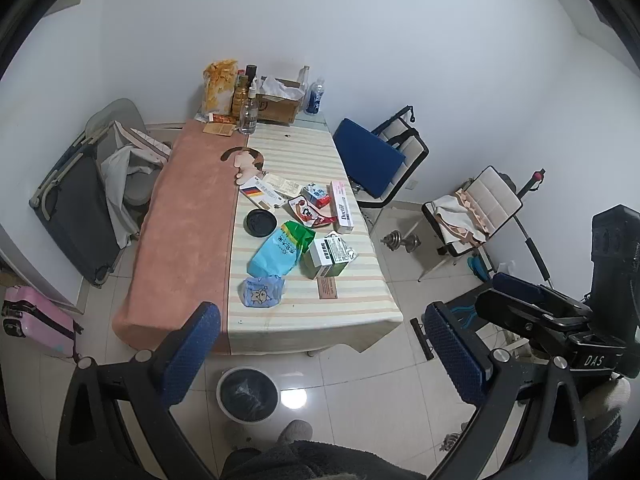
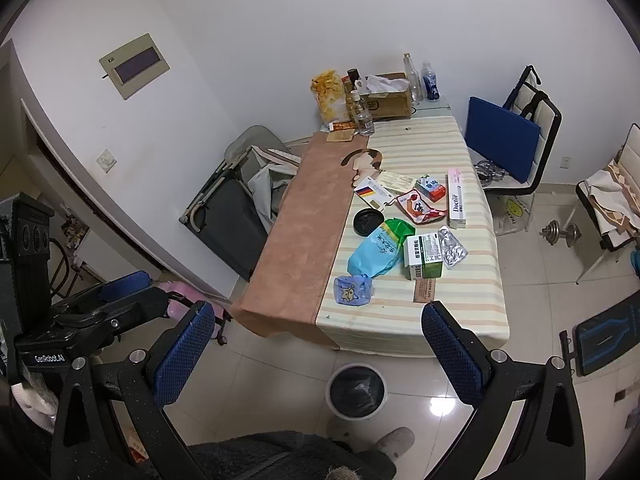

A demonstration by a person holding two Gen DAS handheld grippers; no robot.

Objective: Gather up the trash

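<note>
Trash lies on the striped half of the table (image 1: 280, 320): a small blue packet (image 1: 261, 295) (image 2: 352, 289), a blue-green bag (image 1: 280, 249) (image 2: 378, 249), a green-white box (image 1: 326, 258) (image 2: 424, 255), a blister pack (image 2: 452, 247), a red wrapper (image 1: 310, 212) (image 2: 420, 207), a pink Doctor box (image 1: 342, 206) (image 2: 457, 199) and a black lid (image 1: 261, 222) (image 2: 367, 221). A lined bin (image 1: 247, 394) (image 2: 356, 390) stands on the floor before the table. My left gripper (image 1: 324, 356) and right gripper (image 2: 318, 356) are open, empty, above the floor short of the table.
Bottles, a chip bag (image 1: 219, 86) and a cardboard box (image 1: 280, 104) stand at the table's far end. A folded cot (image 1: 76, 212) leans left. Chairs (image 1: 384, 160) and dumbbells (image 1: 402, 242) are right. A pink suitcase (image 1: 34, 320) is on the floor.
</note>
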